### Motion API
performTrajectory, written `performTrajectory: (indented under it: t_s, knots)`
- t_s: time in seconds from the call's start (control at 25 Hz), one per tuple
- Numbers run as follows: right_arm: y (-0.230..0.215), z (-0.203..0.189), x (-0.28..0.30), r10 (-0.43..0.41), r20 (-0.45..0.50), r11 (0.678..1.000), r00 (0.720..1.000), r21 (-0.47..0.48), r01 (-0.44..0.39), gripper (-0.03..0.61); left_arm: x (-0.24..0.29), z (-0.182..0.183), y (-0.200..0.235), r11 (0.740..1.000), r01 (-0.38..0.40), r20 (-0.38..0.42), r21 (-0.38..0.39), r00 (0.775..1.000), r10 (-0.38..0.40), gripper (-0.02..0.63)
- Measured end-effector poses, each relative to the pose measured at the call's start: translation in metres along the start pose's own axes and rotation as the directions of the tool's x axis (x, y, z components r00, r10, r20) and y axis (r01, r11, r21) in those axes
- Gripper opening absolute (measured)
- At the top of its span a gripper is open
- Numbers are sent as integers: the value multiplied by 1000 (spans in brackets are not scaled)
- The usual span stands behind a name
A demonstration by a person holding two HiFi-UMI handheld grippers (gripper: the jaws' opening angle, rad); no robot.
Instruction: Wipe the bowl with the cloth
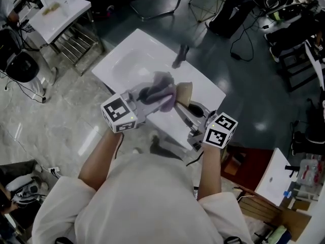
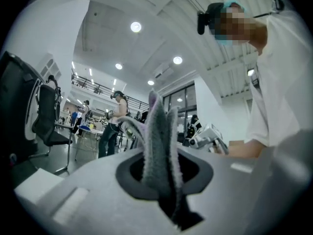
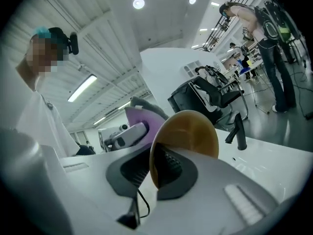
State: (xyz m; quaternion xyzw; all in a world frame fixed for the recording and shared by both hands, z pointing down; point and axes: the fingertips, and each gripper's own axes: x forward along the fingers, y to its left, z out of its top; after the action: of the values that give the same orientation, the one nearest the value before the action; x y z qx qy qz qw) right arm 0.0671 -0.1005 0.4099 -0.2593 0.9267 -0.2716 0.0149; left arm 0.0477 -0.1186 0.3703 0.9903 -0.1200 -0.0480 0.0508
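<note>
A tan bowl (image 1: pixel 184 92) is held on edge above the white sink unit (image 1: pixel 127 50), with my right gripper (image 1: pixel 186 105) shut on its rim. In the right gripper view the bowl (image 3: pixel 188 131) stands upright between the jaws, its rim pinched at my right gripper (image 3: pixel 154 173). My left gripper (image 1: pixel 147 96) is shut on a grey-purple cloth (image 1: pixel 161 88), which lies against the bowl's left side. The cloth (image 2: pixel 161 146) rises in folds out of the jaws of my left gripper (image 2: pixel 165 185). From the right gripper view the cloth (image 3: pixel 142 119) shows behind the bowl.
A black tap (image 1: pixel 179 55) stands at the sink unit's far edge, also seen as the tap (image 3: pixel 239 130). A white table (image 1: pixel 61 9) with a wire rack is at the upper left. Cables and bags crowd the upper right. An office chair (image 2: pixel 46 116) and standing people are around.
</note>
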Motion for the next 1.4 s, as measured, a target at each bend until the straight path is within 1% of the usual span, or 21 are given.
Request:
performTrajectory:
  t_s: [0.16,0.32,0.4,0.56,0.68,0.76,0.88,1.0,1.12,1.28,1.4]
  knots:
    - [11,-9,4,32,-33,999,999,-16,-33,15,2,12,14,997,-39,-7,61,999,39,55]
    - [21,-2,0,74,-10,997,997,1,-74,15,8,10,33,989,-89,-53,121,994,96,55]
    - [24,2,-2,89,12,996,996,15,-89,15,11,0,42,987,-98,-79,123,991,109,55]
    - [23,7,-6,89,58,994,994,54,-93,15,9,-31,45,994,-88,-120,63,988,95,55]
    - [14,8,-7,61,76,996,995,61,-66,15,6,-57,36,998,-64,-125,-16,990,61,55]
    - [5,6,-7,37,74,997,997,69,-42,15,5,-70,27,996,-56,-121,-69,992,47,55]
    - [-5,2,-7,16,71,996,997,89,-23,15,3,-80,15,992,-48,-115,-115,993,35,55]
    - [-13,-2,-6,-17,58,996,998,93,12,15,0,-79,4,991,-36,-112,-128,994,22,55]
    - [-17,-7,-4,-40,26,996,999,79,38,15,-1,-71,-5,993,-32,-103,-117,994,19,55]
    - [-21,-18,-1,-55,-42,996,998,68,58,15,0,-55,-7,999,-32,-96,-40,995,28,55]
    - [-20,-23,1,-48,-68,995,997,79,53,15,3,-42,-1,999,-37,-86,1,996,37,55]
